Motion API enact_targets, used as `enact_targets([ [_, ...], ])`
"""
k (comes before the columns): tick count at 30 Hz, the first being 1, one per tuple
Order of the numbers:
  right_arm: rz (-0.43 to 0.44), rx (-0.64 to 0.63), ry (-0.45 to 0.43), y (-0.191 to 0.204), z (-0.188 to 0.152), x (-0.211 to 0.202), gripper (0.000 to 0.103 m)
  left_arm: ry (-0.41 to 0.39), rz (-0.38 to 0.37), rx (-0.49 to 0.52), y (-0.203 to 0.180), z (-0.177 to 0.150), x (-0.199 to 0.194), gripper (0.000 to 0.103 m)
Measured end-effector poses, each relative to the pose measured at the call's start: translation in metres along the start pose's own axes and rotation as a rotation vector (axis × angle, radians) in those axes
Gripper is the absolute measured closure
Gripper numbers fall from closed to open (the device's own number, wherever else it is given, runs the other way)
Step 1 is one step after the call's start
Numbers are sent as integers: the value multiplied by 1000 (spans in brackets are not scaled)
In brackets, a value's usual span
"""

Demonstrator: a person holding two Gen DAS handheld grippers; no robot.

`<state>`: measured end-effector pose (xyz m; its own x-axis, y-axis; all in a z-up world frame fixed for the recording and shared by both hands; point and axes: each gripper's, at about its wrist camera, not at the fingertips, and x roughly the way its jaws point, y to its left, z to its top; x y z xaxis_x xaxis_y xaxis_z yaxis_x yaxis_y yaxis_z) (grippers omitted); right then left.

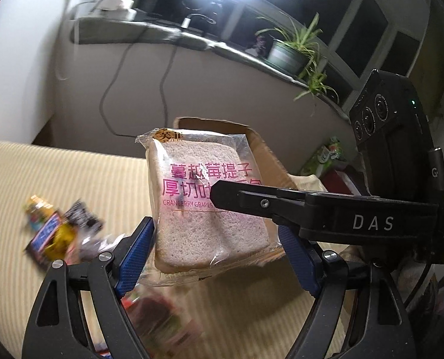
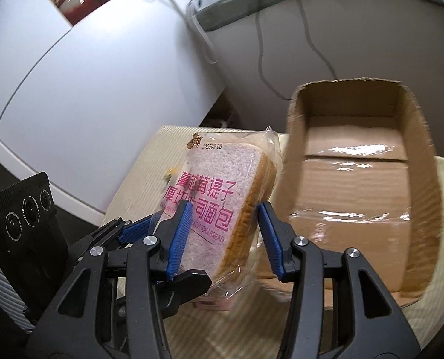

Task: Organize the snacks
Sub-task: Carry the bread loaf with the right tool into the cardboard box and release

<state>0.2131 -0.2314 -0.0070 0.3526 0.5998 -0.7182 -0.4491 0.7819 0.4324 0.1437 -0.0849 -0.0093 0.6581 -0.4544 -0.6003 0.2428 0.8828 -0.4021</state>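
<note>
Bread pack (image 1: 207, 197) held upright in air between both grippers, above cream striped surface (image 1: 72, 173). Left gripper (image 1: 219, 257) clamped on pack's lower edges, one pad per side. Right gripper (image 2: 224, 236) spread around pack's thickness; contact not confirmable. Cardboard box (image 2: 356, 185) open, lying just right of pack, mouth toward right gripper, which is nearer. Loose snacks (image 1: 57, 233) left behind on surface.
</note>
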Motion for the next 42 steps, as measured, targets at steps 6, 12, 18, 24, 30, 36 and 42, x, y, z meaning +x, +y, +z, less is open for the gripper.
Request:
enact_targets([
  [6,-37,42,-16,-38,3,-13,54,35,-24,30,-21,9,31,20],
  [12,-58,82,-16,-63,-1,-18,54,80,-37,55,-39,14,62,20],
  [18,-75,109,-1,-92,0,-16,54,121,-37,78,-55,12,87,20],
  [24,-108,111,6,-106,0,-16,54,155,-25,106,-62,7,99,20],
  [30,-140,109,-7,-111,-2,-23,53,168,13,137,-65,5,104,21],
  [36,-161,95,-29,-105,-4,-32,47,154,36,162,-68,3,96,21],
  [42,-185,95,-70,-96,-7,-46,37,125,44,168,-68,2,81,21],
])
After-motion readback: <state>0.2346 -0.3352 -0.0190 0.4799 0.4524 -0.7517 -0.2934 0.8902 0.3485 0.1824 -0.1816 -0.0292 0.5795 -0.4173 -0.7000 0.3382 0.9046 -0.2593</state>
